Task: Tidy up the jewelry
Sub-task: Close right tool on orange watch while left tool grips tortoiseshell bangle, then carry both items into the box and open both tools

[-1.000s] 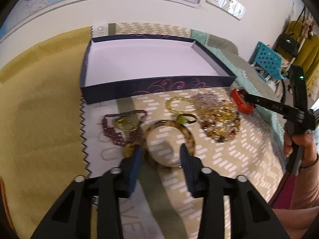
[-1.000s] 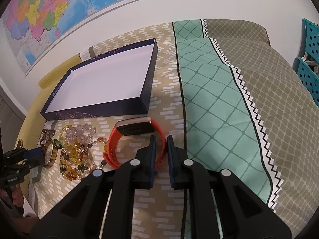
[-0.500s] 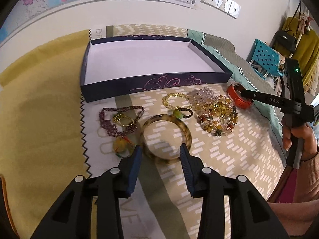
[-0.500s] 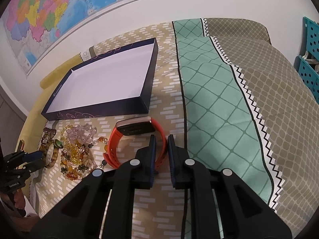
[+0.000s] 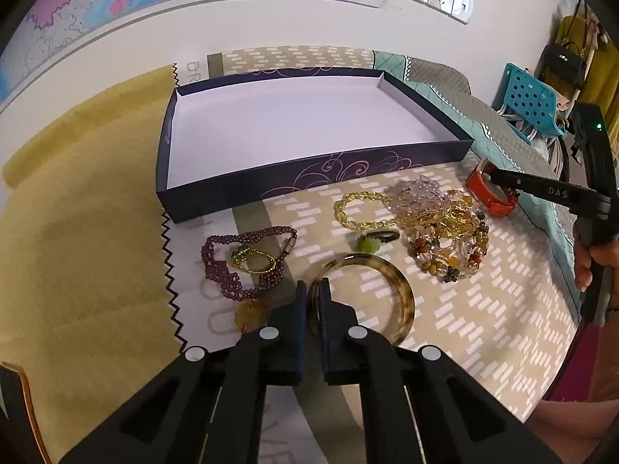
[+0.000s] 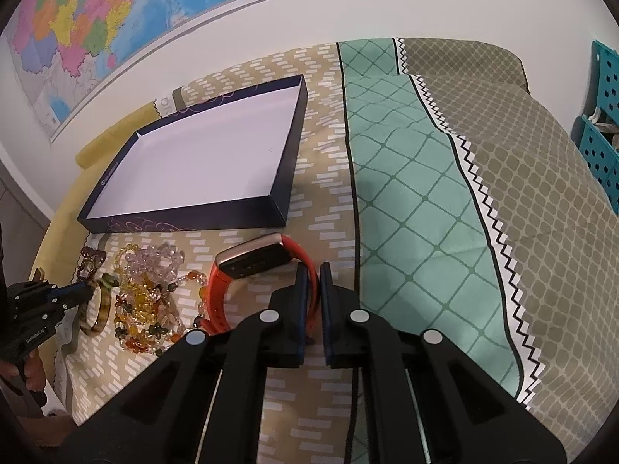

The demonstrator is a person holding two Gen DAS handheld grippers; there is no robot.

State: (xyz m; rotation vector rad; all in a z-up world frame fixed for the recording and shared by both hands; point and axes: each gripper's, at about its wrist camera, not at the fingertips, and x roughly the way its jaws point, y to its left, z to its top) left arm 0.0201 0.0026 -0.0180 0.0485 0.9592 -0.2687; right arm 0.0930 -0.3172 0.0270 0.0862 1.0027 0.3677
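A tortoiseshell bangle [image 5: 402, 290] lies on the patterned cloth in front of an empty dark-blue box [image 5: 309, 181]. My left gripper [image 5: 313, 290] is shut on the bangle's near left rim, which passes between the blue pads. In the right wrist view the same bangle [image 6: 102, 309] shows at far left under the left gripper [image 6: 87, 288]. An orange-strapped watch [image 6: 253, 259] lies near the box [image 6: 185, 224]. My right gripper [image 6: 314, 274] is shut on the strap's right loop. The left wrist view shows the watch [image 5: 491, 201] at the right gripper [image 5: 497, 174].
A purple bead bracelet [image 5: 220, 266], a yellow bead bracelet [image 5: 359, 208] and a heap of mixed glass beads [image 5: 445, 239] lie between the grippers. A green charm [image 5: 367, 245] and an amber pendant [image 5: 247, 315] sit nearby. Teal crates [image 6: 595, 147] stand beyond the table's right edge.
The left jaws, spread wide on either side of the bangle before, have closed on its left rim. The right gripper and the watch have stayed put.
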